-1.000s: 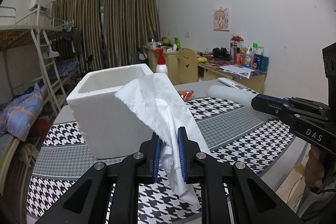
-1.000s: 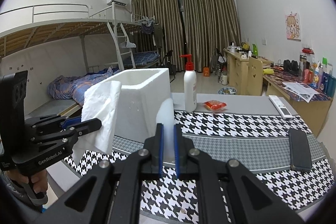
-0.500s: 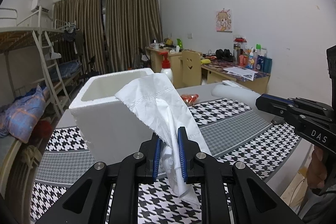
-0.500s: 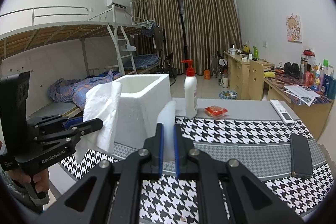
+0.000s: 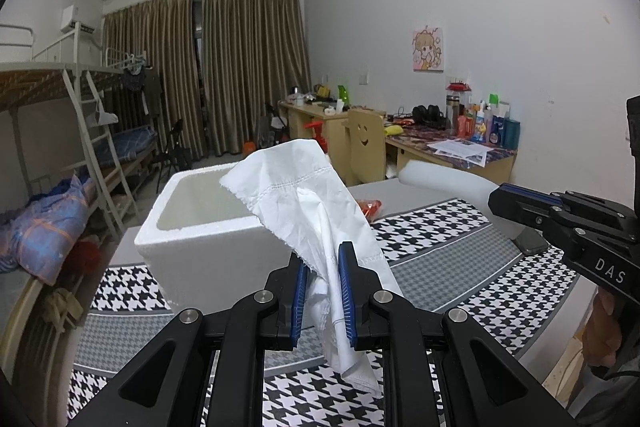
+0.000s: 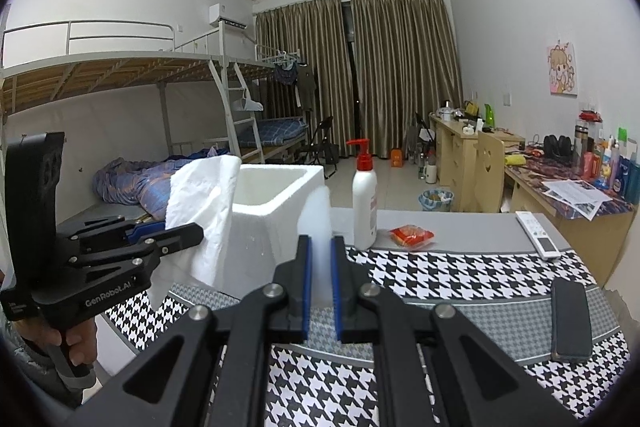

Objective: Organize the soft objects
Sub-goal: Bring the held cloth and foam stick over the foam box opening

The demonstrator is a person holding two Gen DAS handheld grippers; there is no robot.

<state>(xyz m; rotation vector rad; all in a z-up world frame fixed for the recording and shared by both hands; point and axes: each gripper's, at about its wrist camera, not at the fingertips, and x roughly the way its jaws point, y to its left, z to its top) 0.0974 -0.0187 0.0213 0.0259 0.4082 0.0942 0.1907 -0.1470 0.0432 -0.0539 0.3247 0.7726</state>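
My left gripper (image 5: pixel 323 291) is shut on a white paper tissue (image 5: pixel 304 195) and holds it above the table in front of the open white foam box (image 5: pixel 208 227). The same tissue (image 6: pixel 202 215) and left gripper (image 6: pixel 176 233) show at the left of the right wrist view. My right gripper (image 6: pixel 320 291) is shut on a white foam sheet (image 6: pixel 319 227), held upright above the table, just right of the foam box (image 6: pixel 276 207). In the left wrist view the sheet (image 5: pixel 444 183) sticks out of the right gripper (image 5: pixel 500 201).
The table wears a houndstooth cloth (image 6: pixel 440 279). On it stand a white pump bottle (image 6: pixel 364 203), a red snack packet (image 6: pixel 412 235), a white remote (image 6: pixel 538 235) and a black phone (image 6: pixel 570 319). Bunk beds stand left, desks right.
Both grippers have risen slightly with their loads still held. The foam box sits lower and closer in both views, and more of its inside shows.
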